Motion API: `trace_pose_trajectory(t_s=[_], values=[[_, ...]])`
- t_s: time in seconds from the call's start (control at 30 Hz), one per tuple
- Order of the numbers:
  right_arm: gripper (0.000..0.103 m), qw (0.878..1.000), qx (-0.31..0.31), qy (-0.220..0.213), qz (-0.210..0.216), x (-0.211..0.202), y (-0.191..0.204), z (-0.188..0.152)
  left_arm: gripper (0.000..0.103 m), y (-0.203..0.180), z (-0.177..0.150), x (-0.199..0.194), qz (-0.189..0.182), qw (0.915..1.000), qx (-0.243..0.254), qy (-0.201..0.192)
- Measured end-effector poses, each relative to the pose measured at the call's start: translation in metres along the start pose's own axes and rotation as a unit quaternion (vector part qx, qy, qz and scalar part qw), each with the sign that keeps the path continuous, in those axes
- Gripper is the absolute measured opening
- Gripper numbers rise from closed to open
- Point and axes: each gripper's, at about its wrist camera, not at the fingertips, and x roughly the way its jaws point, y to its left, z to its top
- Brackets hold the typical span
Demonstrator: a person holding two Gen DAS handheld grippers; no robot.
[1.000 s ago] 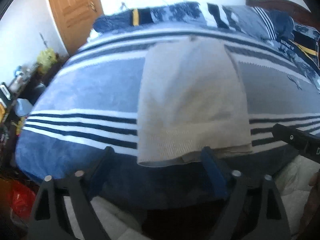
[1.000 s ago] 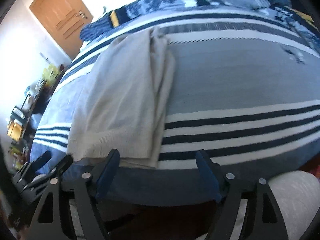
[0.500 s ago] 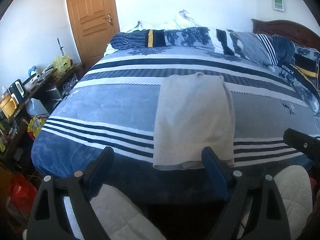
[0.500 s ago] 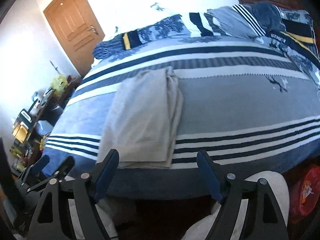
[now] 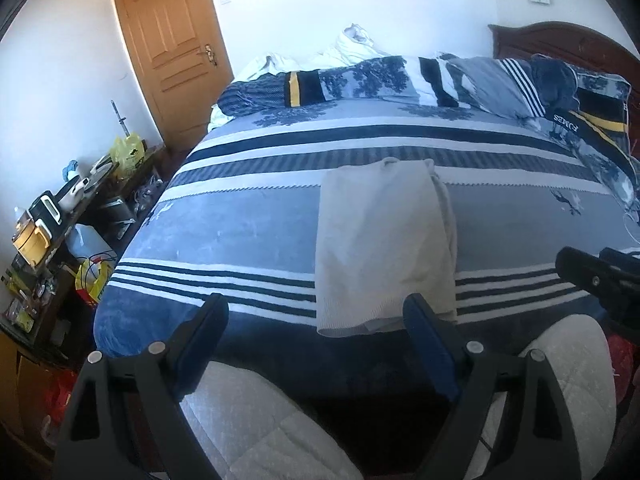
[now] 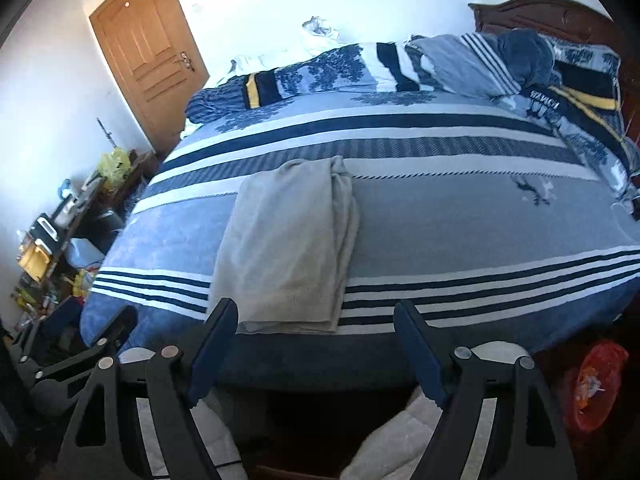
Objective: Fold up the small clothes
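Observation:
A beige knit garment (image 5: 384, 240) (image 6: 292, 248) lies folded lengthwise into a long strip on the blue striped bedspread (image 5: 240, 224) (image 6: 480, 232), its ribbed hem at the bed's near edge. My left gripper (image 5: 316, 316) hovers open above and in front of that near edge, with nothing between its blue pads. My right gripper (image 6: 316, 316) is also open and holds nothing, back from the bed. The right gripper's black tip (image 5: 592, 276) shows at the right edge of the left wrist view, and the left gripper (image 6: 100, 344) appears low on the left of the right wrist view.
Pillows and rolled bedding (image 5: 400, 80) line the far side by a dark headboard (image 6: 544, 8). A cluttered shelf (image 5: 48, 216) stands left of the bed, next to a wooden door (image 5: 172, 48). A person's quilted white trouser legs (image 5: 256, 424) are below. A red bag (image 6: 596, 380) lies on the floor.
Both grippers have risen and drawn back from the bed, so the garment looks smaller and farther. The garment has not moved, and both stay open.

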Motion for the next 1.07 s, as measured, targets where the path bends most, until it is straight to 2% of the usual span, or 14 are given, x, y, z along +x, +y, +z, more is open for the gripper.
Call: trace_pose_trajectory(t_s=[0.33,0.6,0.77,1.07], values=[[0.084,1.000,-0.012,0.015,-0.017,0.003,0.011,0.003,0.088,0.000,0.003,-0.006,0.004,1.0000,-0.006,-0.007],[0.084,0.999,-0.026,0.011,-0.029,0.001,0.022,0.004,0.088,-0.005,0.000,-0.007,0.001,1.0000,-0.005,-0.004],[0.084,0.999,-0.036,0.005,-0.037,-0.003,0.027,0.003,0.088,-0.008,-0.003,-0.008,-0.007,1.0000,-0.006,-0.001],[0.084,0.998,-0.035,0.013,-0.042,0.003,0.025,0.002,0.089,-0.009,-0.005,0.000,0.001,0.9999,-0.007,0.010]])
